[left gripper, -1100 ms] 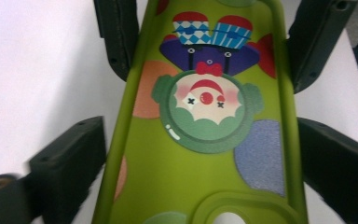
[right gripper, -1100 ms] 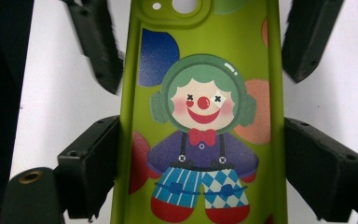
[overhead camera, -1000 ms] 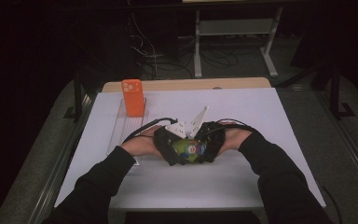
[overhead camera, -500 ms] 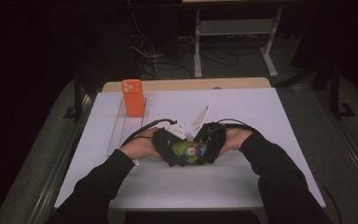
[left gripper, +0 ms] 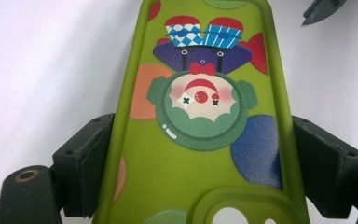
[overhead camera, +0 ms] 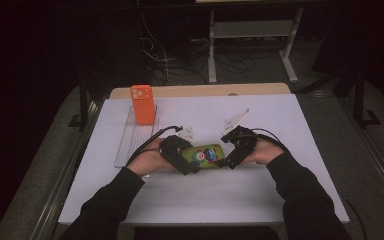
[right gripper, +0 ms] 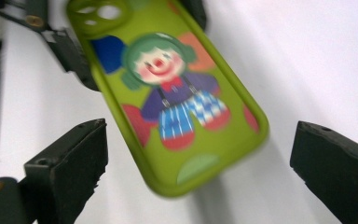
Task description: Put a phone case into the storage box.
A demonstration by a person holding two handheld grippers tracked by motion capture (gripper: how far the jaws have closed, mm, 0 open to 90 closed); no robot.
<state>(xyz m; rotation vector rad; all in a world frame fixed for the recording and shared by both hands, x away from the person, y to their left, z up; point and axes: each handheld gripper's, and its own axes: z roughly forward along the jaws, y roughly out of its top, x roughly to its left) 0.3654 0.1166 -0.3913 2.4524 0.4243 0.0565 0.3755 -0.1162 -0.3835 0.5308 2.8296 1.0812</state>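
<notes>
A green phone case (overhead camera: 206, 155) printed with a clown lies level just above the white table (overhead camera: 280, 200). My left gripper (overhead camera: 192, 164) has just closed on its camera-hole end. In the left gripper view both pads (left gripper: 86, 163) press the long edges of the case (left gripper: 200, 154). My right gripper (overhead camera: 227, 160) sits at the opposite end and its jaws have just been opening. In the right gripper view its fingers (right gripper: 70, 163) stand wide apart, clear of the case (right gripper: 168, 102), whose rounded end lies between them.
An orange phone (overhead camera: 143, 103) stands upright at the back left, at the far end of a clear tray (overhead camera: 130, 145). A wooden strip (overhead camera: 205, 90) runs along the table's far edge. Dark floor, cables and a stand lie beyond.
My right hand has drawn back to the right, so the two grippers no longer bunch together and the green case shows between them. The left hand has stayed put.
</notes>
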